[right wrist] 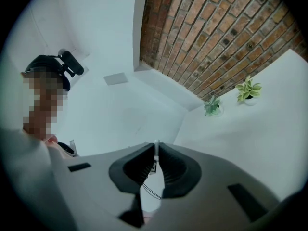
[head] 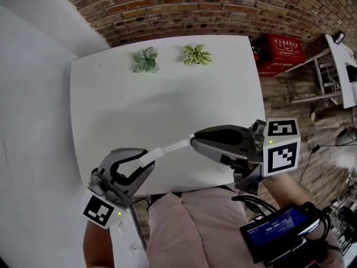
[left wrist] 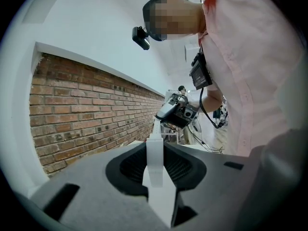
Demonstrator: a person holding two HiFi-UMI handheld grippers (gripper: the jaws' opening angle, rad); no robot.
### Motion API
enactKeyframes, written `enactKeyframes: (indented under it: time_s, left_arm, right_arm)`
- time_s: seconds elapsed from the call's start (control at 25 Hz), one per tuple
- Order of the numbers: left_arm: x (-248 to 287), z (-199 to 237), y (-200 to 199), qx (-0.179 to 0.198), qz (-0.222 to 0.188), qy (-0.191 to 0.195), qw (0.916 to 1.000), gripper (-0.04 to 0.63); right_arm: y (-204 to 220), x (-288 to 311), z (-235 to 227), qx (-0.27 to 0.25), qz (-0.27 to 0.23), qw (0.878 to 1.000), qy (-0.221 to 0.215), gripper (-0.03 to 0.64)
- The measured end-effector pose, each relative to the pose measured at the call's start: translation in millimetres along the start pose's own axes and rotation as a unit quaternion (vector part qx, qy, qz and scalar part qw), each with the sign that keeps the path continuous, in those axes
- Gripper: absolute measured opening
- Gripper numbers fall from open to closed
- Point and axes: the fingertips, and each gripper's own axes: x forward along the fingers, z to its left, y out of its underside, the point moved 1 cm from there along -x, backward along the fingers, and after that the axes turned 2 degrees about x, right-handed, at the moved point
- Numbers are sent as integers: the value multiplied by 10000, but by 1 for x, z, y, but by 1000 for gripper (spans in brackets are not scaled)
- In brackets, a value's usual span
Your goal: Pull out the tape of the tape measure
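left tongs [head: 145,161] clamp the white tape measure [head: 146,158] above the counter's [head: 167,88] 6 o'clock edge | right tongs [head: 193,142] pressed together on the tape [head: 174,147] end, 2 o'clock from the tape measure | we judge it light, the tape thin, springy and slick: grip the flat sides, pinch the very end

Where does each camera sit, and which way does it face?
Head view: on the person's head, looking steeply down at the white table; shows the left tongs, right tongs and pink shirt.
Left gripper view: rides the left tongs, looks along jaws shut on the tape measure toward the right tongs and shirt.
Right gripper view: rides the right tongs, looks along jaws shut on the tape toward two plants.
Shared: head and right gripper views both show the plants.
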Motion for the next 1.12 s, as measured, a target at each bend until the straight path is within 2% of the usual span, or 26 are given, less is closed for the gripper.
enactKeyframes:
  time_s: [1.12]
  left_arm:
    - [-5,2,7,8,58,4,10000,101]
  right_arm:
    - [-7,-17,-4,-95,-127,9997,163,35]
